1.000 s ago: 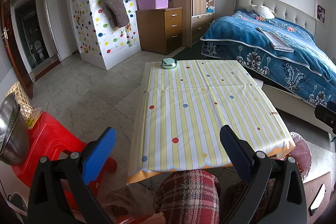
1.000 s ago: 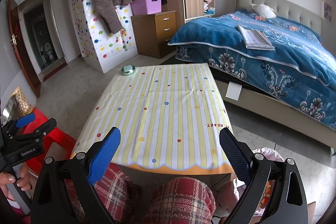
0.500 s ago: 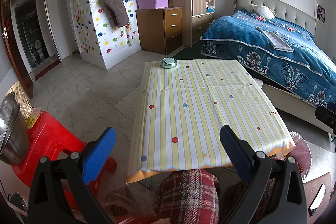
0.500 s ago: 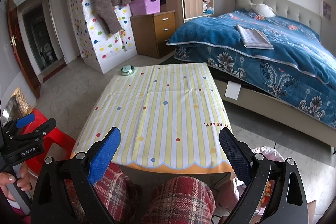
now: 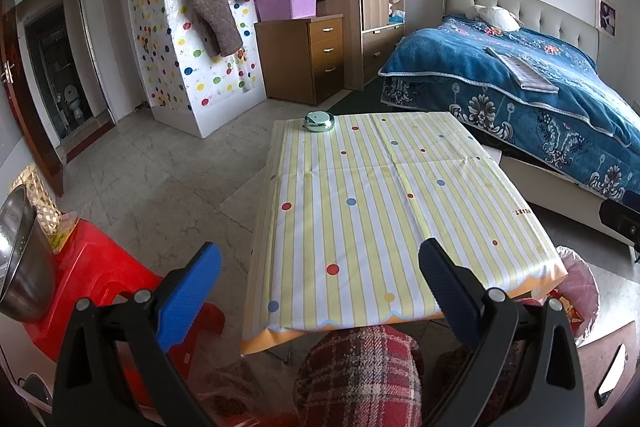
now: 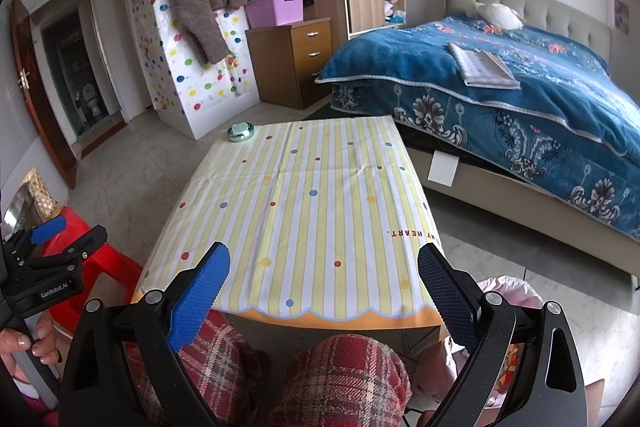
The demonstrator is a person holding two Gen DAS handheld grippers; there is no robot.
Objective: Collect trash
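Claws left [image 5: 320, 281] and right [image 6: 324, 281] both spread wide, empty, pink-lined trash bin [image 6: 508, 293] just beside right claw.

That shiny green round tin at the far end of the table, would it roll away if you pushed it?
Probably not: the shiny green round tin lies flat and low on the striped tablecloth, so it would likely slide. Its glossy surface looks slippery to grip.

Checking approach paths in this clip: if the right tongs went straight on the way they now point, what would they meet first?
Probably the yellow striped tablecloth with coloured dots: the open right tongs aim low across its near end. Nothing stands in that line; the small round green tin sits far off at the left corner. Depth is unclear.
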